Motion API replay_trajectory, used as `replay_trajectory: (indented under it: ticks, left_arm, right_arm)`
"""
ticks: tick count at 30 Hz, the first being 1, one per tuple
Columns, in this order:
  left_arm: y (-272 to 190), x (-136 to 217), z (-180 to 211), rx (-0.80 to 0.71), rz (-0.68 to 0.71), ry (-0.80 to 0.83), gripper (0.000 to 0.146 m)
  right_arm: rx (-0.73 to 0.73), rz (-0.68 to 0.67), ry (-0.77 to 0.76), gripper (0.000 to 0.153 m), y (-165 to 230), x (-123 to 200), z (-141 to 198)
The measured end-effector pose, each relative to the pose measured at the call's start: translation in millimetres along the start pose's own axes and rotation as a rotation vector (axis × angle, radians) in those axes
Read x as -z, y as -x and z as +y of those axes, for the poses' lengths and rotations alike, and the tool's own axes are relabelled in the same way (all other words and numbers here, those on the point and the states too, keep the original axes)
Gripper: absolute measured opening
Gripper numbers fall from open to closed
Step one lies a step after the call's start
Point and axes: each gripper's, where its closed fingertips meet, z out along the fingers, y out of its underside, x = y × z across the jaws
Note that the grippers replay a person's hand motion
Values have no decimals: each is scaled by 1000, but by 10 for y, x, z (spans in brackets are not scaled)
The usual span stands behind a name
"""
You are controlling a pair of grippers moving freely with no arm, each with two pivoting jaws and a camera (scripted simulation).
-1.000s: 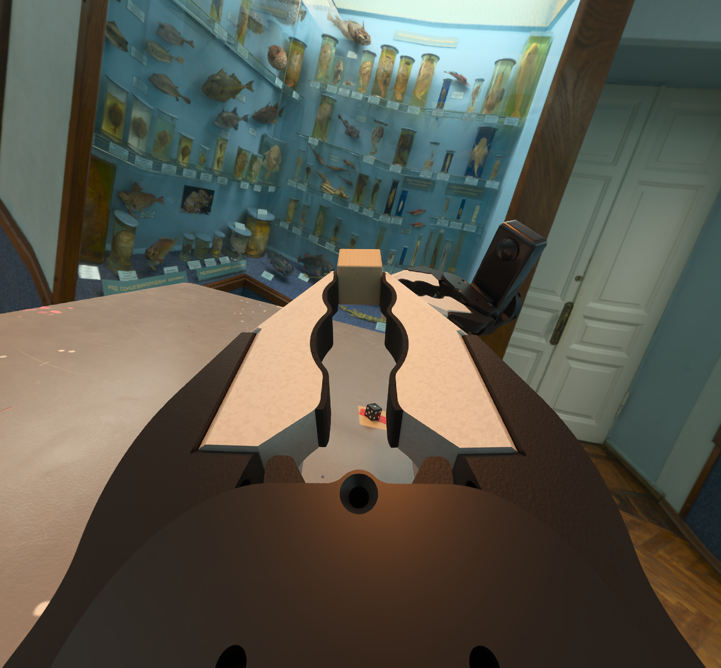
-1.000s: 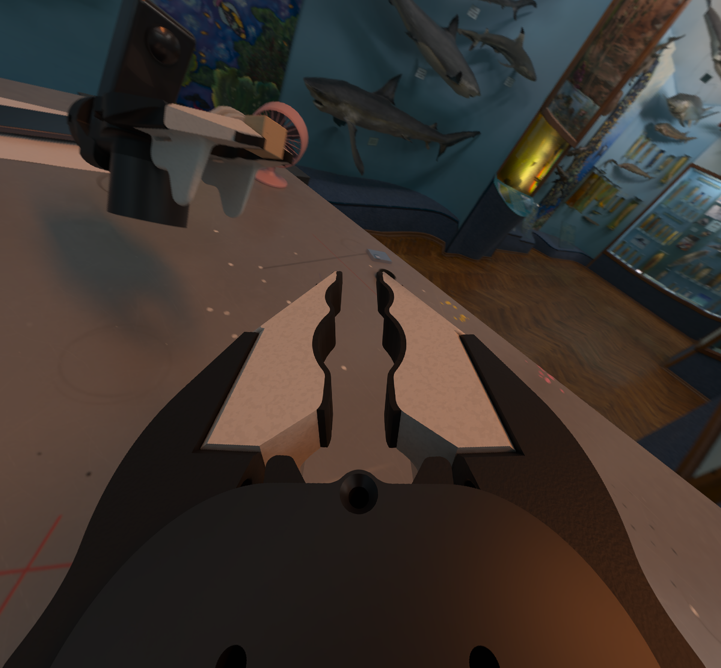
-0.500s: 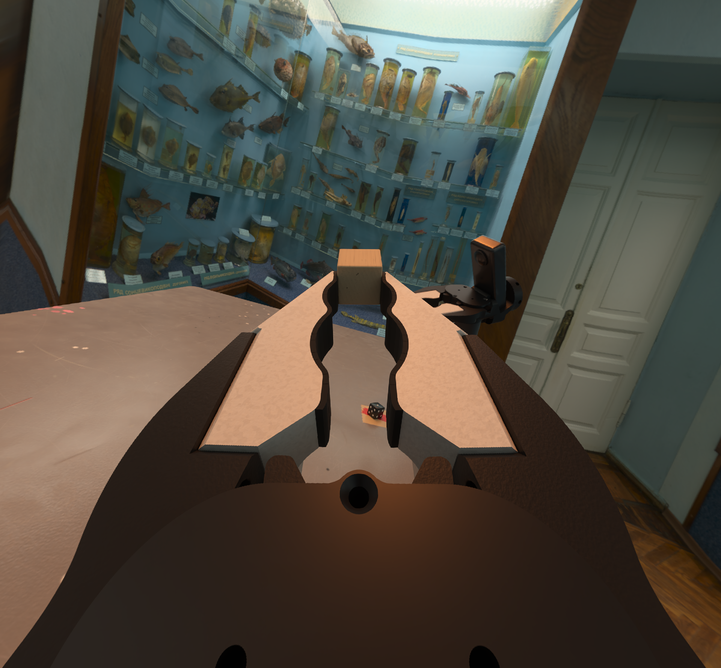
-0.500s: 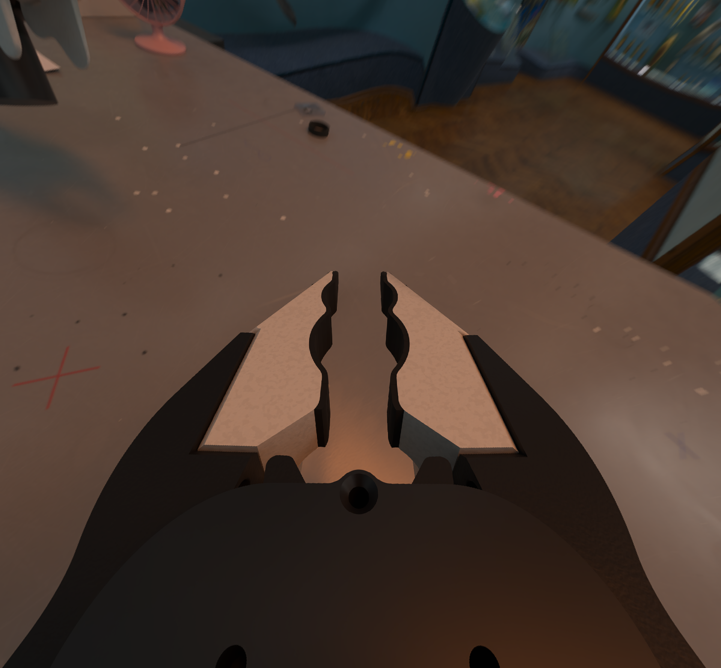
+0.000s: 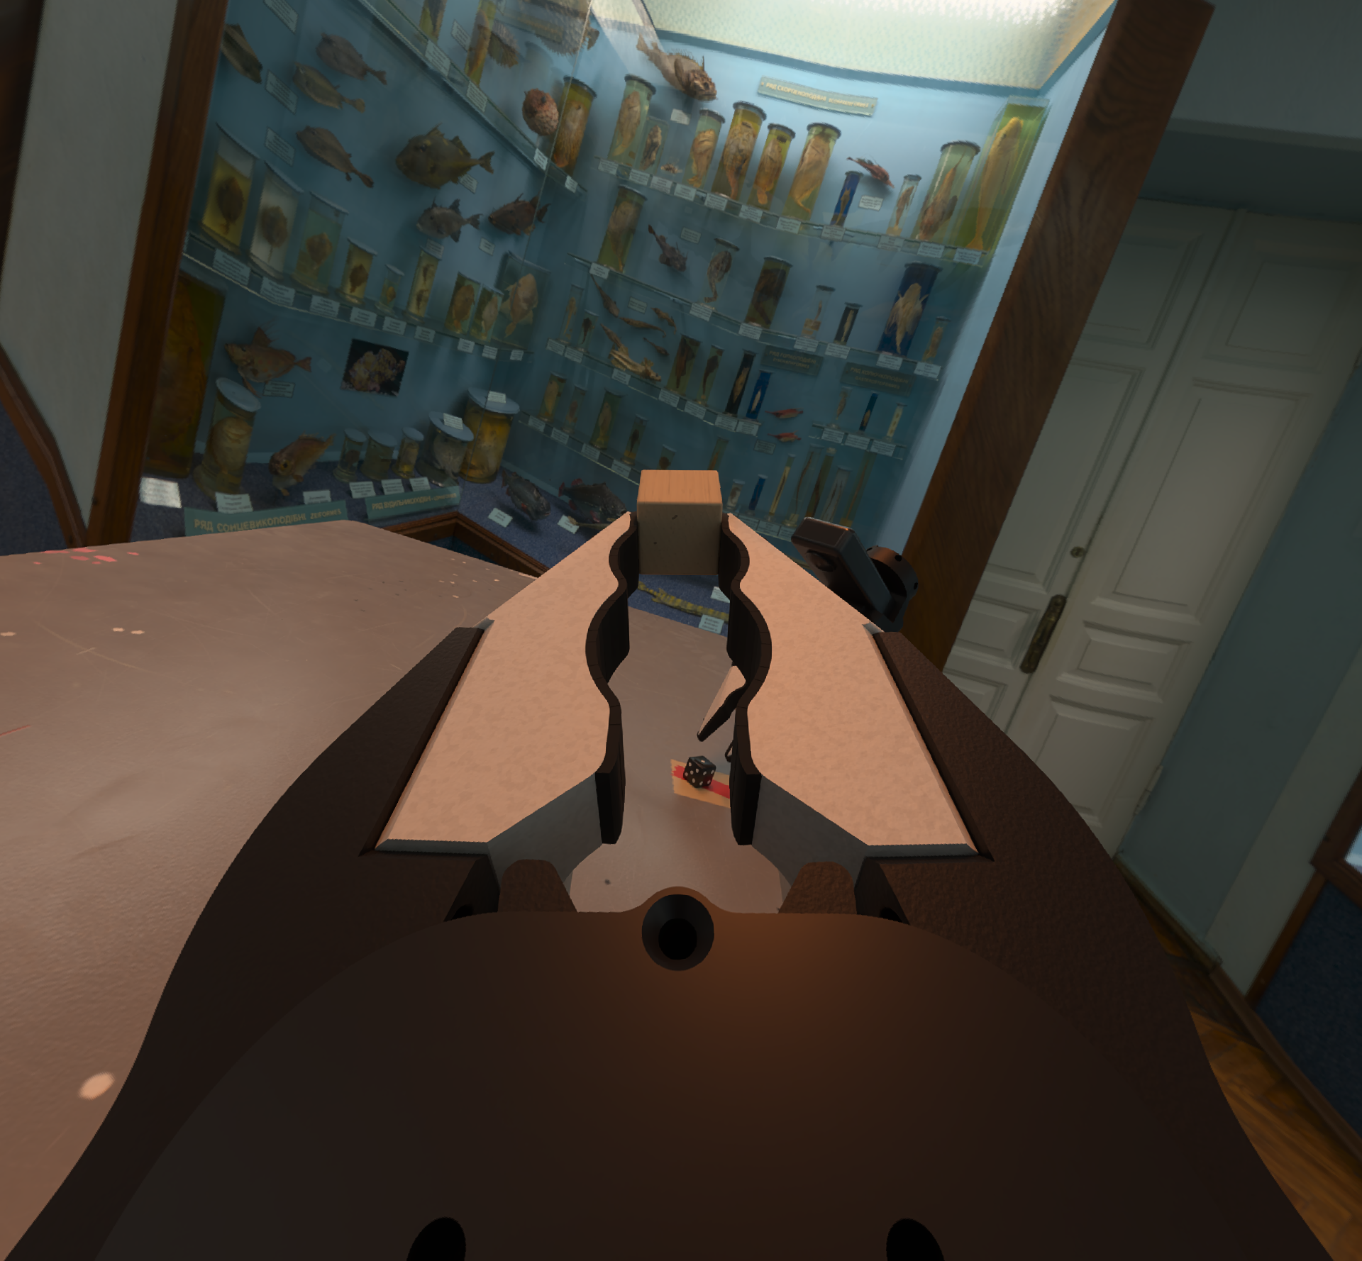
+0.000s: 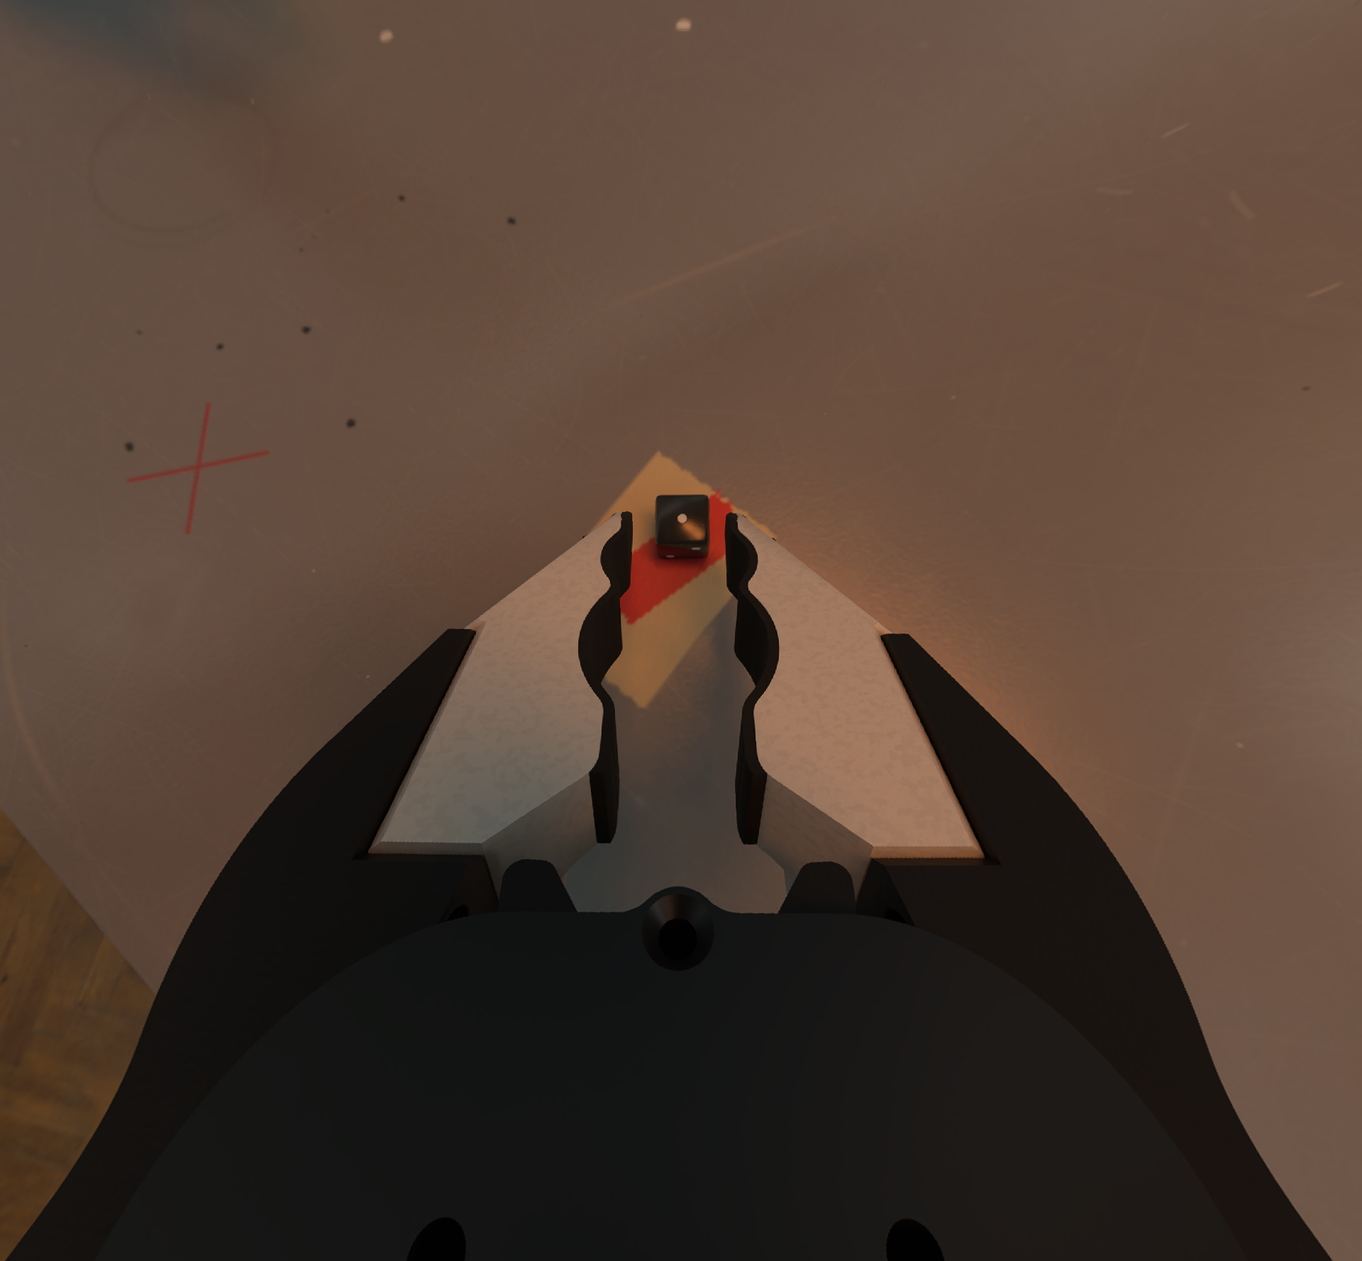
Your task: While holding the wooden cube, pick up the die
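The die [image 6: 682, 525], black with pale pips, sits on a tan card [image 6: 648, 665] crossed by a red band, which lies flat on the brown table [image 6: 958, 194]. In the right wrist view the right gripper [image 6: 678, 522] looks almost straight down on it: its two fingers stand apart, a little wider than the die, and the die lies at the level of the fingertips, in the gap between them, touching neither as far as the view shows. Nothing stands between the fingers and the die. A thin red cross [image 6: 197, 467] is drawn on the table well off to one side, among scattered dark and pale specks. In the left wrist view the left gripper [image 5: 678, 537] is clamped on the wooden cube [image 5: 678, 525], gripped at the very tips and held above the table. Through the slot between these fingers the die [image 5: 699, 771] shows far below on its card [image 5: 700, 787], with a fingertip of the right gripper [image 5: 718, 710] just above it. Beyond the table edge stand a lit glass case of fish specimens [image 5: 589, 231] and a white panelled door [image 5: 1179, 489].
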Motion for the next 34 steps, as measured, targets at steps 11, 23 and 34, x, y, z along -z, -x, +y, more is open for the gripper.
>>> replay_trajectory:
  ticks: [11,23,34]
  left_arm:
    - [42,-18,68,24,-12,20,20]
    - [19,-13,42,73,42,-18,20]
    - [198,-8,103,115,-38,11,20]
  right_arm:
    - [10,-10,57,16,-9,-241,89]
    - [180,-31,-190,16,263,-236,-695]
    - [312,-102,-469,16,747,-184,-1662]
